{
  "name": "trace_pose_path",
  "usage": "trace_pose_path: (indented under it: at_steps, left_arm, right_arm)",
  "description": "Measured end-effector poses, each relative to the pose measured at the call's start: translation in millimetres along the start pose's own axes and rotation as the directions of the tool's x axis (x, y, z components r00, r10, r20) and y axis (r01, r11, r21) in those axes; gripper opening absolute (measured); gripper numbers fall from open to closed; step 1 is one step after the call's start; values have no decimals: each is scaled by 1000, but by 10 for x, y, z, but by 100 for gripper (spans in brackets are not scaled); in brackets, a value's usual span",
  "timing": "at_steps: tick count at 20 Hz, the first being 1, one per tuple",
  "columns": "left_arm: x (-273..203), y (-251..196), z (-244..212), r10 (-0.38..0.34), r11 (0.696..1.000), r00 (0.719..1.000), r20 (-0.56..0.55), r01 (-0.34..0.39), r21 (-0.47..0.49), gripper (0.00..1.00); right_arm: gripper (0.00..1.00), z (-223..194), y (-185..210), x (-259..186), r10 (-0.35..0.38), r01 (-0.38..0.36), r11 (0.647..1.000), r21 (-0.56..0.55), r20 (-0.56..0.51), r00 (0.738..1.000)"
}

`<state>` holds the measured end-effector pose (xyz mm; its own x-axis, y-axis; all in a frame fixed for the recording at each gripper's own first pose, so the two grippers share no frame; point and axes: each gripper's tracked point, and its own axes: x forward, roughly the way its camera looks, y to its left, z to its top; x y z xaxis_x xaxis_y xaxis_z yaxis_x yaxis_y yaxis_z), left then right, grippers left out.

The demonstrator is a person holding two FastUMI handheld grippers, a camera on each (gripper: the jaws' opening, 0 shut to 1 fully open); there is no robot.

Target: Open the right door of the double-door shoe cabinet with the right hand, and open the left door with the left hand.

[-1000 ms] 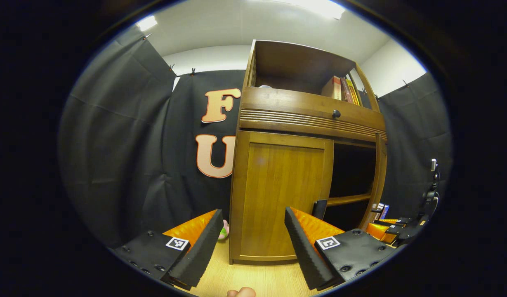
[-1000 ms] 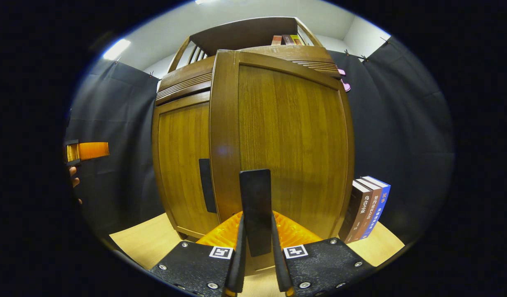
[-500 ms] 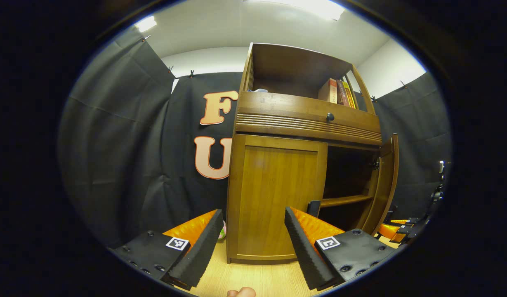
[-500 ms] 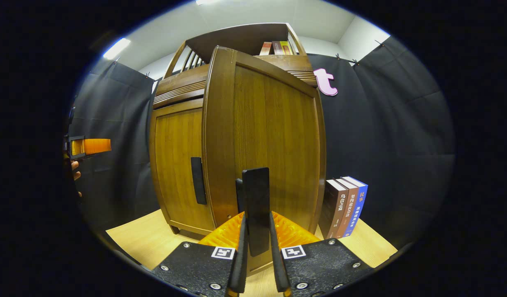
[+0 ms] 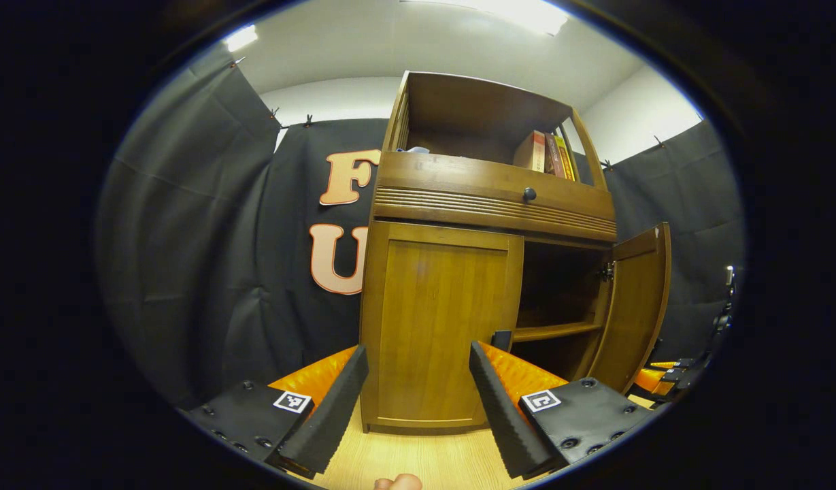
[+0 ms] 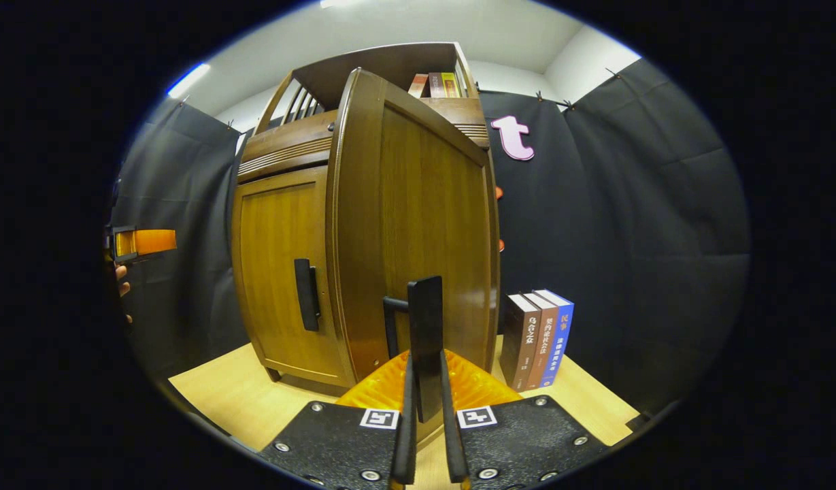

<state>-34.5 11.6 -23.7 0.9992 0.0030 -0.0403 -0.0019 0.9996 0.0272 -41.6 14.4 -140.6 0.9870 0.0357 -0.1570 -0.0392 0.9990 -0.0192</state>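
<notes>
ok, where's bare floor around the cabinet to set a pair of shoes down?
Bare wood floor lies in front of the closed left door, toward the left tool. A smaller strip sits right of the books, by the cloth wall. It is crowded at the swung-out right door, where the right tool grips the handle.

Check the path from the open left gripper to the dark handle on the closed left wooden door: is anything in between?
Nothing visible blocks it. The left gripper hangs open before the closed left wooden door, whose dark handle sits just past one finger. The right gripper is shut on the right door's handle.
</notes>
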Motion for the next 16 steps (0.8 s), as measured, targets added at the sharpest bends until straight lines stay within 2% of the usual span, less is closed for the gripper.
trace_pose_path:
  at_steps: [2, 3, 5, 16]
  left_arm:
    - [12, -21, -20, -5, 1000, 1000, -3, 5, -7, 95]
    - [22, -34, -29, -6, 1000, 1000, -6, 6, -12, 95]
    - [38, -62, -61, -8, 1000, 1000, -14, 8, -12, 95]
    - [45, -232, -34, -24, 1000, 1000, -10, 24, 5, 95]
  right_arm:
    - [14, 19, -43, -63, -17, 17, 1000, -4, 0, 1000]
    - [4, 12, -66, -75, -27, 27, 1000, -4, 0, 1000]
    - [12, 24, -121, -93, -38, 38, 999, -15, 2, 999]
    - [10, -10, -413, -175, -53, 53, 999, 7, 8, 999]
